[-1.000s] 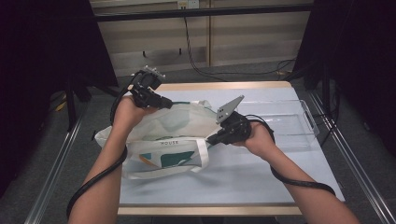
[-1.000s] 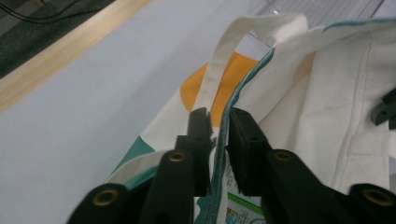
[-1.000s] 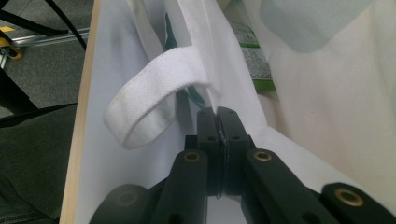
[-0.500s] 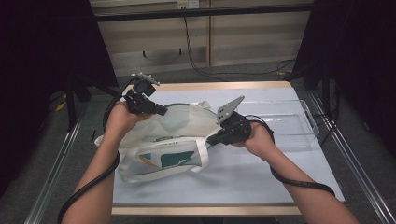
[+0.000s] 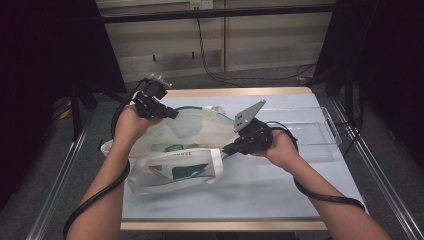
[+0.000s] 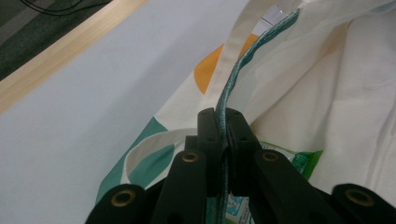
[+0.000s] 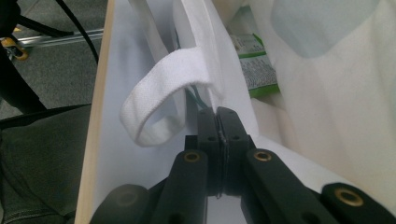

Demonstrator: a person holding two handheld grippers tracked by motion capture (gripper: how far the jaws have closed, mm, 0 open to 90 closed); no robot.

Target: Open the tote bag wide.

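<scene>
A cream tote bag [image 5: 170, 172] with teal and orange print lies on its side on the white table [image 5: 280, 192]. My left gripper [image 5: 171, 114] is shut on the bag's far, teal-trimmed rim [image 6: 229, 93]. My right gripper [image 5: 226, 149] is shut on the near rim [image 7: 215, 100], right beside a white handle loop [image 7: 159, 95]. Between the two grips the bag's mouth is held apart. A green-and-white packet [image 7: 254, 63] lies inside the bag, and it also shows in the left gripper view as a green packet [image 6: 301, 161].
A clear plastic tray [image 5: 320, 127] stands on the right side of the table, just behind my right hand. The table's wooden edge [image 5: 235, 92] runs along the far side. Cables trail from both grippers over the person's forearms.
The left hand has shifted slightly at the bag's far rim, and the bag's mouth gapes a little wider. The right hand has stayed where it was.
</scene>
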